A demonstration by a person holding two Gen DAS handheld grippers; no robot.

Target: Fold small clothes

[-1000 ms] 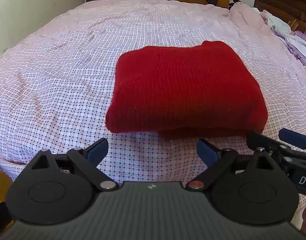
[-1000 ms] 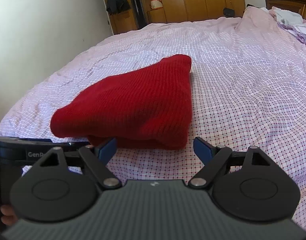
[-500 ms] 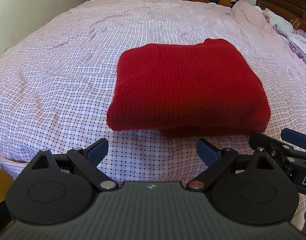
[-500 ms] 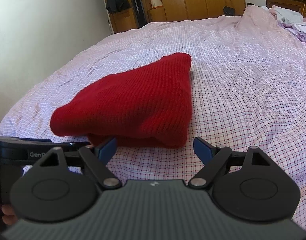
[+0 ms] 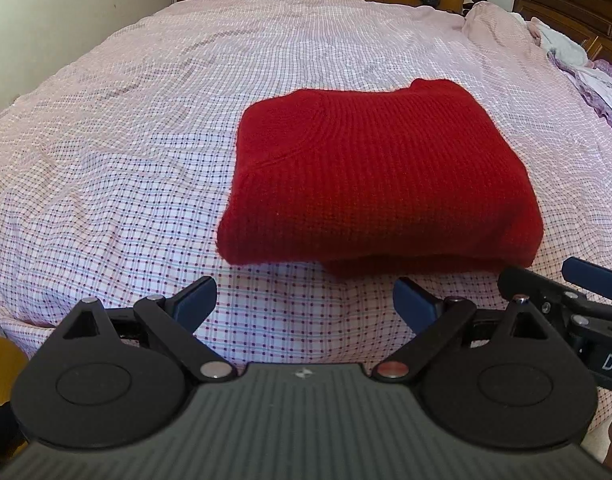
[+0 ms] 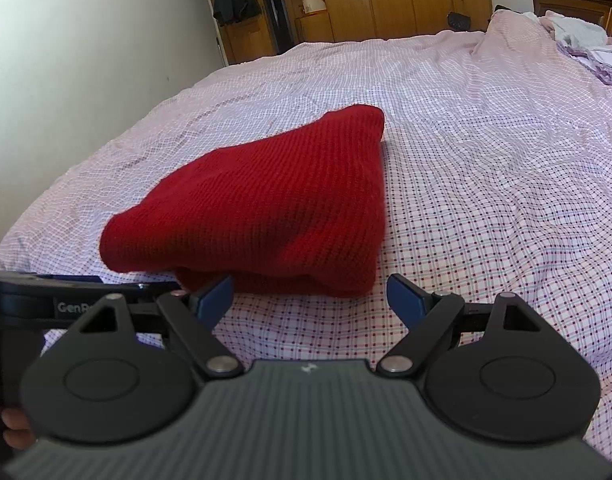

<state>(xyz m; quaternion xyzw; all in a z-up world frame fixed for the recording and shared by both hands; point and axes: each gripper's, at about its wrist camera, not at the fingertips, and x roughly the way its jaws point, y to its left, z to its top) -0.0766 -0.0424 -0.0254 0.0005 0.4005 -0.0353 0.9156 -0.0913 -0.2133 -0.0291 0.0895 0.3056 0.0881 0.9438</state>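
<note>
On the near part of the bed [image 5: 105, 184], a red sweater [image 5: 378, 176] lies folded into a thick, squarish block on the checked sheet, its layers stacked and a lower fold peeping out along the near edge. It sits close to the near edge of the bed, probably so both hands can reach it without stretching, and the folding of this piece looks done or nearly so (nothing sticks out loose that I can see).

The left gripper [image 5: 303, 300] hangs just short of the sweater's near edge, its blue pads wide apart with only sheet between them; it grips nothing. From its view the sweater lies ahead and a little to the right, close to the pads but not touching them.

The right gripper [image 6: 310, 298] also stands wide, empty, tilted down towards the bed. In its view the sweater is ahead and to the left, and its near right corner sits just beyond the gap between the pads. The left pad overlaps the sweater's near edge in the picture; whether it touches the knit I cannot tell. The two grippers sit side by side, each showing at the edge of the other's view.

Both seem held off and spread so the folded block keeps its shape. Far right, loose pale clothes [image 5: 586, 76] lie by the headboard [image 5: 570, 4].
</note>
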